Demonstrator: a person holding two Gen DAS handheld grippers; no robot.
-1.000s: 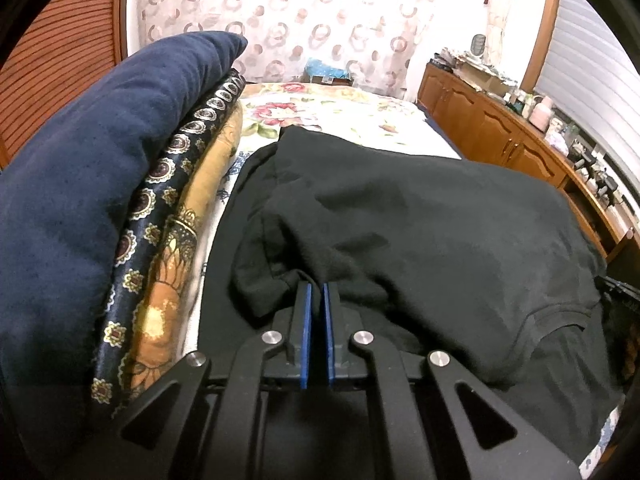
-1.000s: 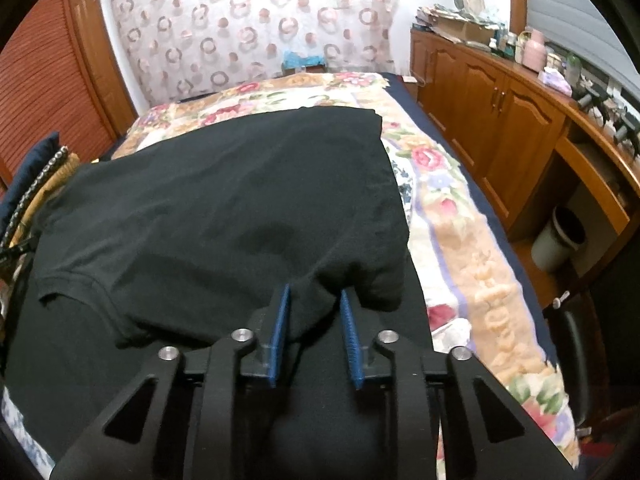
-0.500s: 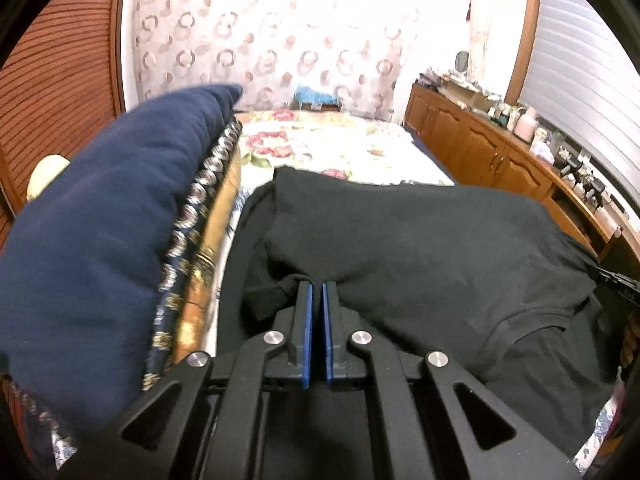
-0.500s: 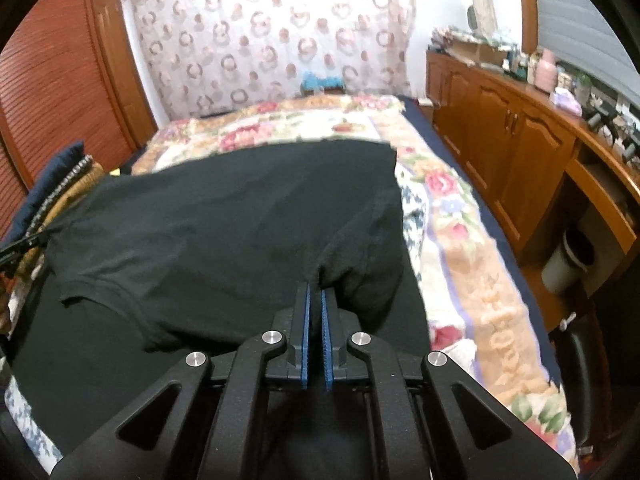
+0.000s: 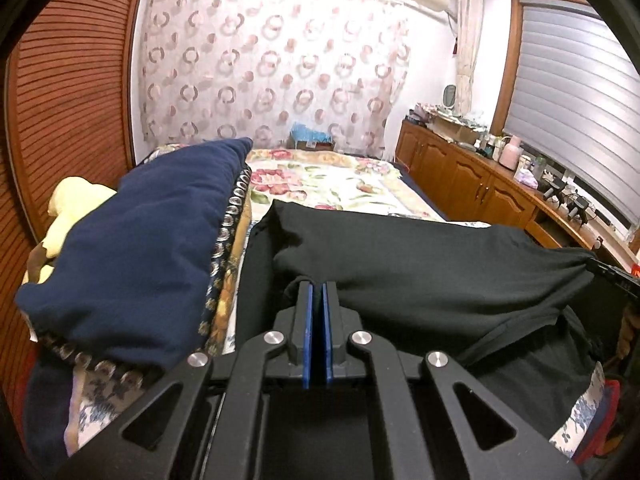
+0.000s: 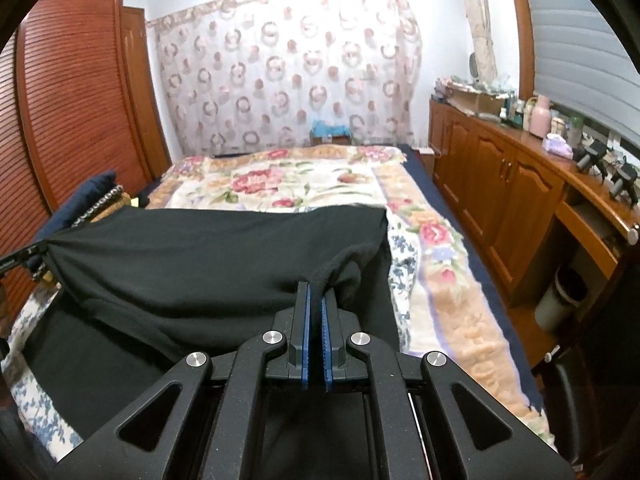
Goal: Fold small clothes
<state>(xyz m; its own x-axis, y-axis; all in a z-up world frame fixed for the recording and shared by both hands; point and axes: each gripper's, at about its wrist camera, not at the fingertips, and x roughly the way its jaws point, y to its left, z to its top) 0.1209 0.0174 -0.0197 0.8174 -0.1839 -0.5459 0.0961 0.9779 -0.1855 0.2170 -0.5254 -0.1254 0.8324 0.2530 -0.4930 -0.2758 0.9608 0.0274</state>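
A black shirt point(image 5: 420, 264) is pinched by the left gripper point(image 5: 317, 292), blue pads nearly together, fabric edge clamped between them at lower centre of frame. The same shirt point(image 6: 208, 252) is clamped by the right gripper point(image 6: 316, 300), jaws narrowed onto a bunched corner. The shirt is held stretched between both, raised over the floral bedspread point(image 6: 288, 184). A navy pillow point(image 5: 140, 248) is seen at left, cabinets point(image 6: 500, 176) at right.
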